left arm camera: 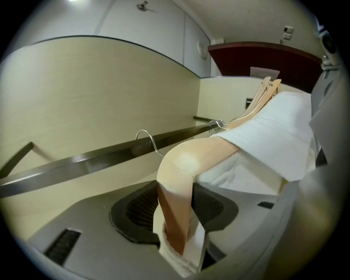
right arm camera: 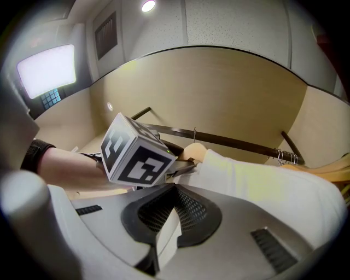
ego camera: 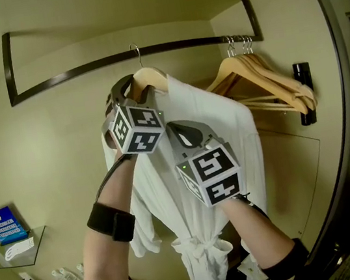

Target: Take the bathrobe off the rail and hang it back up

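Left gripper (left arm camera: 176,219) first: its fingers are clenched on one arm of the pale wooden hanger (left arm camera: 183,164), with a strip of white cloth pinched in alongside the wood. The right gripper (right arm camera: 168,221) has its fingers squeezed together on a thin fold of the white towelling bathrobe (ego camera: 243,135), just below the rail and right beside the left gripper.

The bathrobe is draped on that hanger and hangs straight down under the dark metal rail (ego camera: 78,70), belt knotted low. The hanger's wire hook (ego camera: 136,51) reaches up to the rail at about its middle; whether it is seated on the bar I cannot tell.

Room to move: leftward the rail runs bare all the way to its bent end, and the beige wall (ego camera: 56,135) curves close behind it. Rightward it's tighter: a bunch of spare wooden hangers (ego camera: 265,82) hangs at the rail's right end, near the bathrobe's shoulder. A black wall bracket (ego camera: 305,92) sits beyond them, below the rail's right end.

Far below the rail's left end, a glass shelf (ego camera: 38,250) carries a blue box (ego camera: 4,224), well apart from the fingers.
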`<action>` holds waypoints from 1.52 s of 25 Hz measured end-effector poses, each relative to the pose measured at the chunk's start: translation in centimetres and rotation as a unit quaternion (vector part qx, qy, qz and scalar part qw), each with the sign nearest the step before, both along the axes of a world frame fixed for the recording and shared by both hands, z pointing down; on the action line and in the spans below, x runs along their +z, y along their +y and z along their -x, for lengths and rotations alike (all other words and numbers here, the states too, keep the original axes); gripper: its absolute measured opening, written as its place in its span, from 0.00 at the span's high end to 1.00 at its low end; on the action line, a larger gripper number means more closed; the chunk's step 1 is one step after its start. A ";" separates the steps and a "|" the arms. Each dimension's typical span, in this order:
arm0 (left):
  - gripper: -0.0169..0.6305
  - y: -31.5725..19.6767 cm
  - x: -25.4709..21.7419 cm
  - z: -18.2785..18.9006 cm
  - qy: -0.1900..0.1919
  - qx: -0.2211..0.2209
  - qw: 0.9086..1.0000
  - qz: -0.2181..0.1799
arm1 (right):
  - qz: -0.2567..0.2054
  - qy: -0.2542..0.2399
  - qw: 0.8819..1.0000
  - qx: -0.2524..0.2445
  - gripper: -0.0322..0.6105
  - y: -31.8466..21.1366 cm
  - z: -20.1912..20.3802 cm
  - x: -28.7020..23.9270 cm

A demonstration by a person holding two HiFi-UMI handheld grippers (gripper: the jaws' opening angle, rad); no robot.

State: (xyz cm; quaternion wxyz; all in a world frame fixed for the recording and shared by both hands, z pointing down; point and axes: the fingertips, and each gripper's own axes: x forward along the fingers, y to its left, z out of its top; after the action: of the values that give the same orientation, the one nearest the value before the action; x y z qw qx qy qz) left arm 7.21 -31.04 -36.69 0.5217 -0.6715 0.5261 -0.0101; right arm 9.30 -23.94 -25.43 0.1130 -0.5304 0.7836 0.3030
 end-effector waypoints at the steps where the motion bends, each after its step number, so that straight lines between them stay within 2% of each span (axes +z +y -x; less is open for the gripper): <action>1: 0.68 0.5 -0.5 0.1 -0.001 -0.001 1.000 -0.006 | 0.000 -0.001 1.000 0.000 0.91 0.1 0.0 -0.1; 4: 0.68 1.9 -1.5 0.1 -0.009 -0.004 1.000 -0.020 | -0.003 -0.004 1.000 0.002 0.91 0.4 -0.1 -0.4; 19: 0.68 5.5 -1.3 2.8 0.012 -0.042 0.999 -0.004 | 0.001 -0.008 0.999 -0.039 0.91 3.5 0.4 -0.5; 28: 0.68 8.9 0.4 4.9 0.016 -0.096 0.995 0.005 | 0.009 -0.002 0.995 -0.098 0.91 6.5 1.7 1.2; 38: 0.68 12.5 3.3 8.1 0.027 -0.169 0.985 0.020 | 0.034 0.002 0.985 -0.171 0.91 9.0 3.6 4.1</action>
State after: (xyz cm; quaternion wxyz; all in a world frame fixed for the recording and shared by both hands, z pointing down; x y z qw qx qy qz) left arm -0.93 -18.54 -33.39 0.4846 -0.5834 0.6454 -0.0908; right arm 5.74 -14.95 -21.28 0.1437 -0.3912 0.8729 0.2538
